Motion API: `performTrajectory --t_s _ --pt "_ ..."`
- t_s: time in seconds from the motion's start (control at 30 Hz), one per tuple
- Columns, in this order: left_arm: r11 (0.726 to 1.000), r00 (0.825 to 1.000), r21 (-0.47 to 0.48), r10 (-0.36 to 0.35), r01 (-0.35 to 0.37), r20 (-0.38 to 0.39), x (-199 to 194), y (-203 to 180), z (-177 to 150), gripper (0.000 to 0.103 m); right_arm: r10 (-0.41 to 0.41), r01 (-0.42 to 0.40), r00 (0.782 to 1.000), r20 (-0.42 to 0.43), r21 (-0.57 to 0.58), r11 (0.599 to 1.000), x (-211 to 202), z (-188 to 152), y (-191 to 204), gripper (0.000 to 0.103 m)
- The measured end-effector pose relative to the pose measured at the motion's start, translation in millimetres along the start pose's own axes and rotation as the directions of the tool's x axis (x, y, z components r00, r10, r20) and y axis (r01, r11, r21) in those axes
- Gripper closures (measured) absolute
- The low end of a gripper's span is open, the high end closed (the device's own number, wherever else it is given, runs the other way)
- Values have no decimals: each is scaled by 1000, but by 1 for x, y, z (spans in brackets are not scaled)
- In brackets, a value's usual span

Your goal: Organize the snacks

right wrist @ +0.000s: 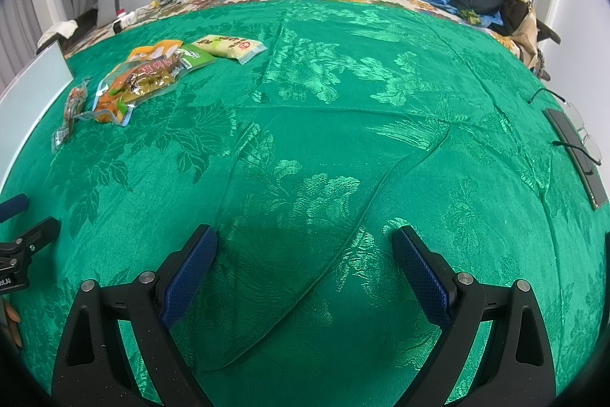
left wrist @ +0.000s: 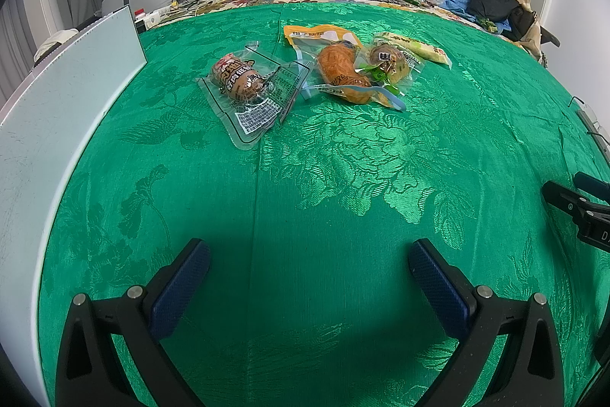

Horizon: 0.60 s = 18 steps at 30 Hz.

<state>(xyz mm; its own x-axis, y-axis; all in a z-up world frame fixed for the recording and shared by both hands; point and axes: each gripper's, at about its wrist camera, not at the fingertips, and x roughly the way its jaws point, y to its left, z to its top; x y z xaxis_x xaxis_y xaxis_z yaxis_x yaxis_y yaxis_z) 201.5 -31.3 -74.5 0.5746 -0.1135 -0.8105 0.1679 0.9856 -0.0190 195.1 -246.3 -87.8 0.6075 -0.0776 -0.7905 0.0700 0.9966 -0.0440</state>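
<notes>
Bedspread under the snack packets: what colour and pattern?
Shiny green bedspread with woven floral pattern; clearest in right wrist view.

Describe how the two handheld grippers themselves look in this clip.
Both match: the left gripper and right gripper have black angular plastic frames with triangular cutouts and silver round bolts, and each finger carries a dark blue textured pad. White lettering, cut off, marks the bodies. No cables or sleeves show.

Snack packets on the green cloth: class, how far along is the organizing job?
Nothing looks done yet. Four packets lie loosely clustered: the clear sausage pack, orange pouch, clear pack with a green tag and pale yellow packet. Nothing is in hand: left gripper and right gripper are open and empty, well short of them. The white box stands beside them. All sorting remains.
</notes>
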Motion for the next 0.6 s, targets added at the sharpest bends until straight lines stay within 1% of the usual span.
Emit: performTrajectory --t_s 0.6 --pt "1000 1000 0 0 0 0 0 0 0 0 0 0 1000 1 0 1000 -2 0 3 7"
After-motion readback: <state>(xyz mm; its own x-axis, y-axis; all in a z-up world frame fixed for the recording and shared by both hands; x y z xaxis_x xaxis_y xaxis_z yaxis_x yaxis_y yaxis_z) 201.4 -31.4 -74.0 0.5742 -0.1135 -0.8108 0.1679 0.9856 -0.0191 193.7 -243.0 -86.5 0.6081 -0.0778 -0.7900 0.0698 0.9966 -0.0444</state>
